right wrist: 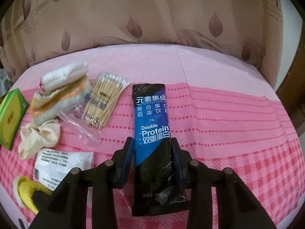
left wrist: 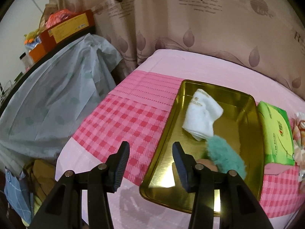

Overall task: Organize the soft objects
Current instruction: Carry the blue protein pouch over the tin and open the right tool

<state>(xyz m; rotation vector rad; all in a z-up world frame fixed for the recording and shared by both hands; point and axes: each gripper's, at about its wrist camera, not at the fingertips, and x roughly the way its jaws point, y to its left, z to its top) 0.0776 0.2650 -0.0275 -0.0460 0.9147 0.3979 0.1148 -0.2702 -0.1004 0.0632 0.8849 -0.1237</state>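
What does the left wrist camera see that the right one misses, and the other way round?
Left only: open left claw, gold tray holding a white towel and teal fluff. Right only: right claw shut on a protein sachet, cotton swabs, socks. Both: green tissue pack, pink cloth, curtain.

Brown curtain (left wrist: 190, 28) w/ leaf print & lettering hangs across the far side, behind a bed in pink cloth (right wrist: 228, 114), checked near, plain far. Far left: pale grey sheet (left wrist: 57, 87) draped over furniture, boxes (left wrist: 63, 30) stacked on top
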